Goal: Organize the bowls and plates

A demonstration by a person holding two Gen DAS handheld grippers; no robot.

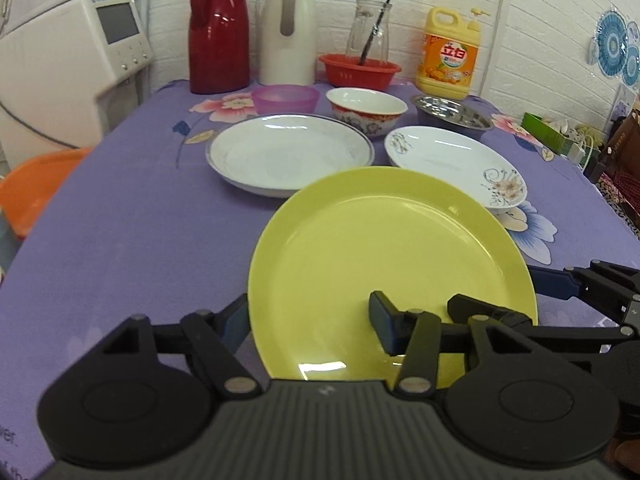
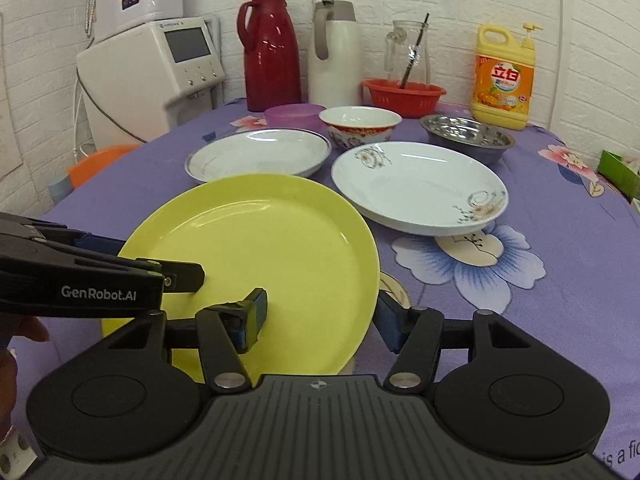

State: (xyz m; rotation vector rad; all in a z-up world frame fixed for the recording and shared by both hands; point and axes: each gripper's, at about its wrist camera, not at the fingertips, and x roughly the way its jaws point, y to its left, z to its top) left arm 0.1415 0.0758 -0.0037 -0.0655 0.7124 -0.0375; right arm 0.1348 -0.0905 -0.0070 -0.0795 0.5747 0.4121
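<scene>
Three plates are counted on the purple flowered cloth (image 1: 120, 240): a yellow plate (image 1: 380, 248) in the lower middle of both views, a blue-rimmed white plate (image 1: 290, 154) behind it to the left, and a white plate with flower print (image 1: 456, 164) behind it to the right. Three bowls are lined up beyond them: a purple plastic bowl (image 1: 285, 98), a patterned china bowl (image 1: 366, 110) and a steel bowl (image 1: 452, 114).

The yellow plate is held at both sides. Its left rim is clamped by the left gripper (image 1: 310, 322), one finger over the plate and one under it. Its right rim lies between the jaws of the right gripper (image 2: 322, 318); whether those pads press on it cannot be told.

Along the wall, in the upper part of the frame, a red flask (image 1: 220, 28), a white flask (image 1: 288, 28), a glass jug (image 1: 368, 28) behind a red basket (image 1: 358, 70) and a yellow detergent bottle (image 1: 450, 54) are seen. A white appliance (image 1: 72, 60) stands at upper left.
</scene>
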